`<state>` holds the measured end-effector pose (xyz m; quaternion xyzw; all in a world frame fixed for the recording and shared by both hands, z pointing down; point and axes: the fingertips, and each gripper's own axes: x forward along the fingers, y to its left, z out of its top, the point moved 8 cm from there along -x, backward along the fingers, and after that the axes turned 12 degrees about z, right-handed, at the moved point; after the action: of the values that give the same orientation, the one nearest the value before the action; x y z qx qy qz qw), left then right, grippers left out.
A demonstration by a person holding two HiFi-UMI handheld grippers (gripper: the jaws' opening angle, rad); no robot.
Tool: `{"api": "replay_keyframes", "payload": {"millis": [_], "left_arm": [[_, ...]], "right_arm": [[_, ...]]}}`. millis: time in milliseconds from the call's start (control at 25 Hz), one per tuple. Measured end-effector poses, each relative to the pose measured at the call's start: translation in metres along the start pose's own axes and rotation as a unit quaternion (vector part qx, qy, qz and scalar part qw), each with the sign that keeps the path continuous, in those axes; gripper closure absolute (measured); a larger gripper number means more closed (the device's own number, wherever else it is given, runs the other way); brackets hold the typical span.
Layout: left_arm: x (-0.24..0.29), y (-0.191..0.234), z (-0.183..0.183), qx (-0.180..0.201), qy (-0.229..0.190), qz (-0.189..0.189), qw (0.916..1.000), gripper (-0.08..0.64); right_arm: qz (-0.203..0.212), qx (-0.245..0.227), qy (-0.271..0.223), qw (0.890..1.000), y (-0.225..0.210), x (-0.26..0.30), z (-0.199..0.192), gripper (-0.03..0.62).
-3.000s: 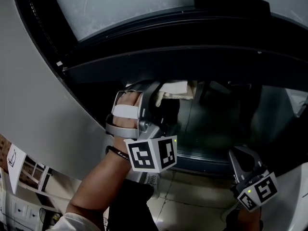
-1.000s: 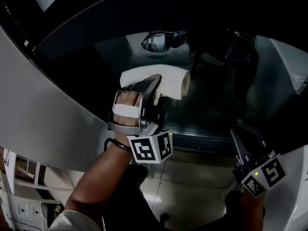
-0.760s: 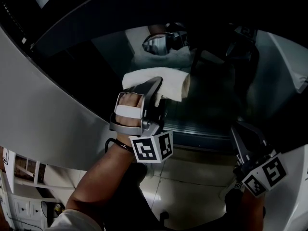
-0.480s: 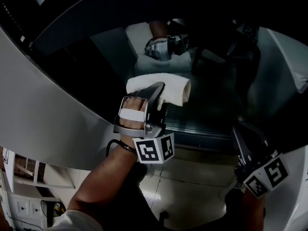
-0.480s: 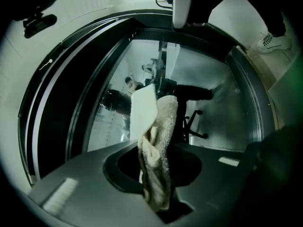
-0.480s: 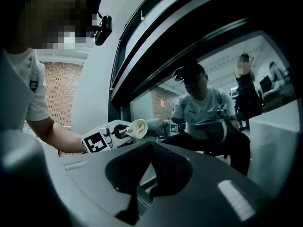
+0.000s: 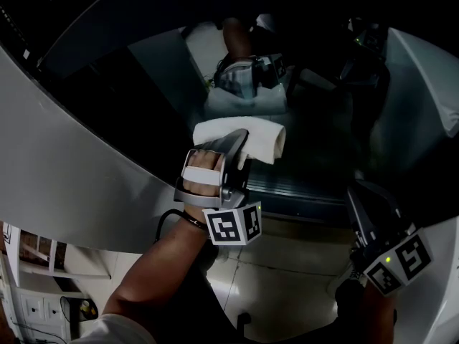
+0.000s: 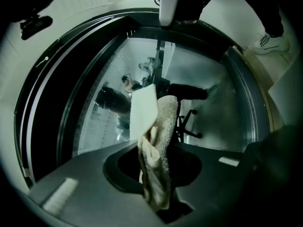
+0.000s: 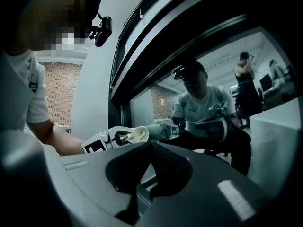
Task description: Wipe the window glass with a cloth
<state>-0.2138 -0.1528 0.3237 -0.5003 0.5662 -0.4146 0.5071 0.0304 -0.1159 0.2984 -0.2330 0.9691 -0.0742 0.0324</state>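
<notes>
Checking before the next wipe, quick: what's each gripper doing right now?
Left gripper: closed, fingers clamped on the cloth.
Right gripper: closed, holding nothing.

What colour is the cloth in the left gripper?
Cream, off-white towelling; the cloth shows best in the left gripper view.

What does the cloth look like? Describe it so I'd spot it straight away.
Find the big dark window glass. Near its lower edge, the left gripper is shut on a folded cloth. It is the only pale, fluffy thing against the dark pane.
</notes>
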Motion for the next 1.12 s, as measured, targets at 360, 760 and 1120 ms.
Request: {"api": "replay_keyframes", "payload": {"millis": [360,760,1120], "left_arm": [[0.0,-0.005,-0.001,-0.007,0.001,-0.012,0.9999,0.46],[-0.005,-0.029,-0.007,-0.007,0.011,-0.047,0.9988,0.46],[-0.009,-0.053,-0.008,-0.006,0.019,-0.071,0.9973,0.46]], "right_arm": [[-0.002,0.003,0.011,1.0,-0.002,0.004,0.005,0.591],[0.001,0.005,0.03,1.0,0.0,0.009,0.002,0.591],[-0.001,0.007,0.038,0.999,-0.003,0.006,-0.003,0.591]]}}
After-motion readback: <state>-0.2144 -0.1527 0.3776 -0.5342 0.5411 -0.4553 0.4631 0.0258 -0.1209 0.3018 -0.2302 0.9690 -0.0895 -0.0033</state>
